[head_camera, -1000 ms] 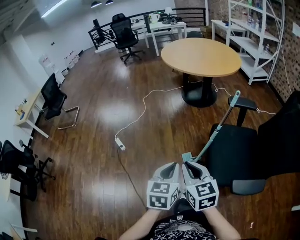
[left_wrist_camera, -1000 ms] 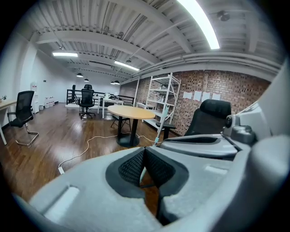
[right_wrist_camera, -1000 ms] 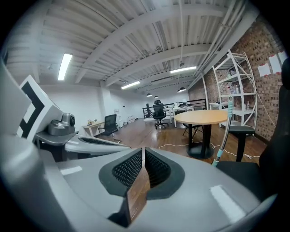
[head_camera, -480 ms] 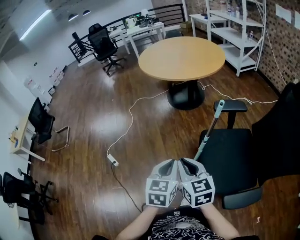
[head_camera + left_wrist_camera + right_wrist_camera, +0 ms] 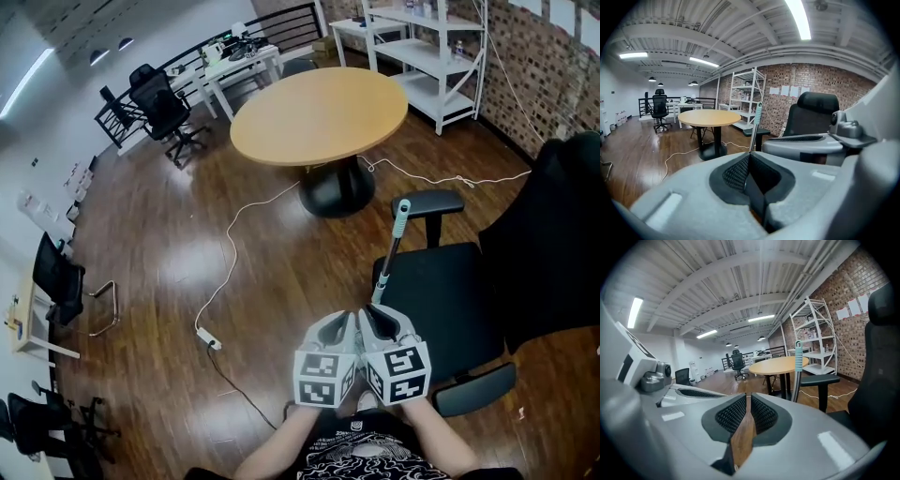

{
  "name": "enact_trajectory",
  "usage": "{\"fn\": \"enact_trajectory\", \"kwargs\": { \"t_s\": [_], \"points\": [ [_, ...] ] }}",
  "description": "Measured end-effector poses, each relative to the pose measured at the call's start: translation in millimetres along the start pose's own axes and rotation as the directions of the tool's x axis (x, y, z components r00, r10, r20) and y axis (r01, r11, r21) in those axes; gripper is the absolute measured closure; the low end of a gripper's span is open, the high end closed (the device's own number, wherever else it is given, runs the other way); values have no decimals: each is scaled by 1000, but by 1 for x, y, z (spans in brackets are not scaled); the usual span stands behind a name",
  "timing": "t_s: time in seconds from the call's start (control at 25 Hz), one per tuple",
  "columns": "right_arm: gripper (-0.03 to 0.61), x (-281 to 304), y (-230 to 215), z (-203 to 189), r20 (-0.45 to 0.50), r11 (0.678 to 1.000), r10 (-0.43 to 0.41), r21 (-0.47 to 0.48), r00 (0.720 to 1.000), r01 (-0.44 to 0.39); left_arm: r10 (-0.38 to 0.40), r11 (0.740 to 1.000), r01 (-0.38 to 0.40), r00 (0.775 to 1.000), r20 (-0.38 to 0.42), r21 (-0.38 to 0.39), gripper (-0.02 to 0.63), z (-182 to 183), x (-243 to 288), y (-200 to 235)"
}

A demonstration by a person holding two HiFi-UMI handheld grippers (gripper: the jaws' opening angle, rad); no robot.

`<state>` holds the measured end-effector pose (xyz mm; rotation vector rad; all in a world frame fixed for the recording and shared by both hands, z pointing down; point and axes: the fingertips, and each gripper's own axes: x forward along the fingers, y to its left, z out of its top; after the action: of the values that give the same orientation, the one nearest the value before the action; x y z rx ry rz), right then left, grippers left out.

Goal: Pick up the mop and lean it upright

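Several black desk chairs point(image 5: 58, 281) stand far left on the dark wooden floor point(image 5: 159, 216); a white cable point(image 5: 228, 253) runs from a power strip point(image 5: 208, 339) on the boards up towards the foot of the round table point(image 5: 319, 112); nearer the person, low in the head view, the two grippers are carried close side by side; the left gripper point(image 5: 347, 323) has its jaws pressed together, and its own view shows the pads point(image 5: 736, 173) meeting at the tip with nothing between them, the pole of the mop point(image 5: 755, 124) merely lined up beyond that tip; the right gripper point(image 5: 369, 319), just beside it, has its jaws a narrow slit apart, having just been opening a little, and in its own view only a wedge of floorboard shows through the gap, so it grasps nothing; in the head view the mop point(image 5: 389, 258) stands just ahead of that gripper, with neither pair of jaws around it, near upright and tilted slightly rightwards; its pole leans on the front edge of the seat of the black office chair point(image 5: 450, 291), its teal grip up beside the armrest point(image 5: 431, 202); its lower end goes out of sight behind the right gripper; white shelving point(image 5: 422, 47) and a brick wall point(image 5: 553, 84) close off the far right.
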<state>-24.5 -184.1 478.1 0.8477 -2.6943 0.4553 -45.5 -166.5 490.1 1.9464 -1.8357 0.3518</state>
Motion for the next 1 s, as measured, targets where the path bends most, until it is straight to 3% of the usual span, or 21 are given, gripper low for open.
{"fn": "enact_trajectory", "kwargs": {
  "t_s": [0.4,0.72,1.0],
  "points": [
    [532,25,-52,5,-2,982,-184,51,983,184,-152,988,153,988,-23,28,611,16,52,0],
    [520,58,-85,9,-19,936,-330,125,944,330,-284,953,289,957,-63,85,611,34,90,16],
    [468,82,-108,1,-57,892,-420,159,906,423,-365,920,374,926,-92,115,611,39,117,26]
  ]
}}
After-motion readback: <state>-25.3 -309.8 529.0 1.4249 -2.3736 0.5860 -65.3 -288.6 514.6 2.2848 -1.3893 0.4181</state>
